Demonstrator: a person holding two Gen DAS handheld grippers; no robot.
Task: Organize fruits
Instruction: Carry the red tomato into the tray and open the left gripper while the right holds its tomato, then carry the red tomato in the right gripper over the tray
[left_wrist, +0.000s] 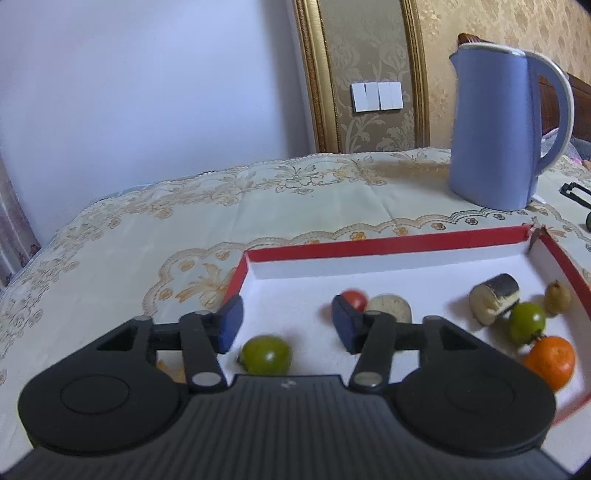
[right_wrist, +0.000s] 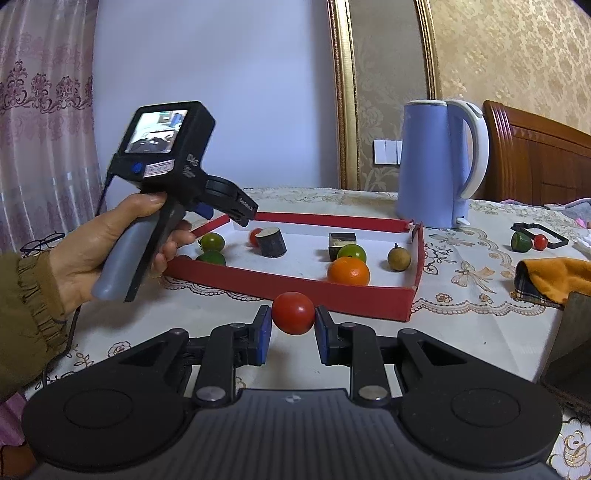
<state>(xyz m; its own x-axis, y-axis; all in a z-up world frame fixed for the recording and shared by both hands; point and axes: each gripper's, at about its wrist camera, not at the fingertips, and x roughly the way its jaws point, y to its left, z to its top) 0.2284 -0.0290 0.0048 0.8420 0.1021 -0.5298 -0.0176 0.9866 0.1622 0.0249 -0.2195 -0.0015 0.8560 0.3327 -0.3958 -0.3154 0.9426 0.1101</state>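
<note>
A red-walled, white-floored tray (left_wrist: 384, 243) (right_wrist: 295, 284) holds several fruits. My left gripper (left_wrist: 286, 323) is open over the tray's left end, with a green fruit (left_wrist: 265, 354) on the floor just short of its fingertips. Beyond it lie a red tomato (left_wrist: 354, 300), a cut stub (left_wrist: 495, 301), another green fruit (left_wrist: 527, 320) and an orange (left_wrist: 550, 362). My right gripper (right_wrist: 293, 326) is shut on a red tomato (right_wrist: 293, 313), held in front of the tray's near wall. The left gripper's body (right_wrist: 229, 205) shows in the right wrist view, above the tray's left end.
A blue kettle (left_wrist: 495, 129) (right_wrist: 436, 166) stands behind the tray. To the right lie an orange cloth (right_wrist: 554, 275), a green fruit (right_wrist: 520, 242) and a small tomato (right_wrist: 540, 242) by a black frame, and a dark object (right_wrist: 569, 350) at the table edge.
</note>
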